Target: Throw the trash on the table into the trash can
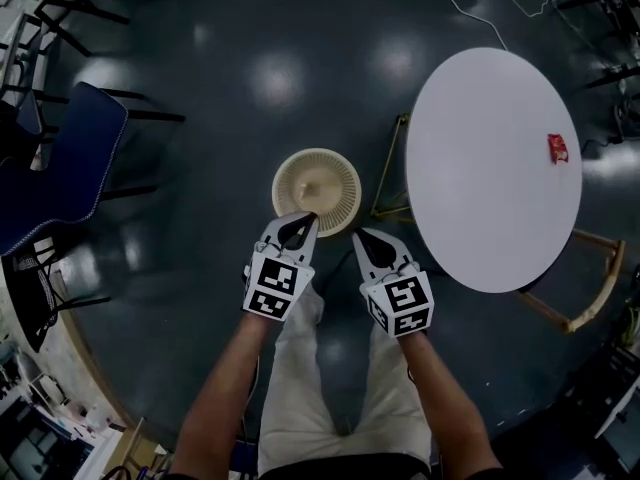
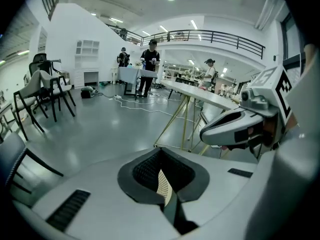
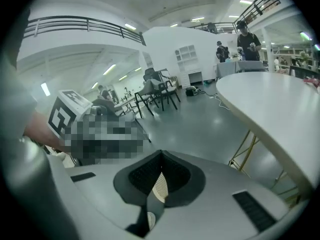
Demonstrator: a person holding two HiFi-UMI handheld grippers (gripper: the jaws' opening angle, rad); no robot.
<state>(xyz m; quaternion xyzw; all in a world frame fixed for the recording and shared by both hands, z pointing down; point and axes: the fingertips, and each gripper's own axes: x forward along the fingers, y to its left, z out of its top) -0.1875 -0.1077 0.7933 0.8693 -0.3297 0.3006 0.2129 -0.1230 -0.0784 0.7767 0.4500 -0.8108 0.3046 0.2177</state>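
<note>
A small red wrapper (image 1: pixel 557 149) lies near the far right edge of the round white table (image 1: pixel 480 208). The cream slatted trash can (image 1: pixel 317 190) stands on the dark floor left of the table. Both grippers hang side by side over the floor just in front of the can. My left gripper (image 1: pixel 299 222) is shut with nothing in it, its tips over the can's near rim. My right gripper (image 1: pixel 362 237) is likewise shut and empty. In the left gripper view the jaws (image 2: pixel 161 153) meet, with cream mesh showing behind them. The right gripper view shows closed jaws (image 3: pixel 161 156) and the table's edge (image 3: pixel 270 109).
A blue chair (image 1: pixel 60 163) stands at the left, with dark chair frames behind it. A cable (image 1: pixel 455 3) runs over the floor beyond the table. The table's wooden legs (image 1: pixel 590 298) stick out at the lower right. People stand far off by benches (image 2: pixel 147 66).
</note>
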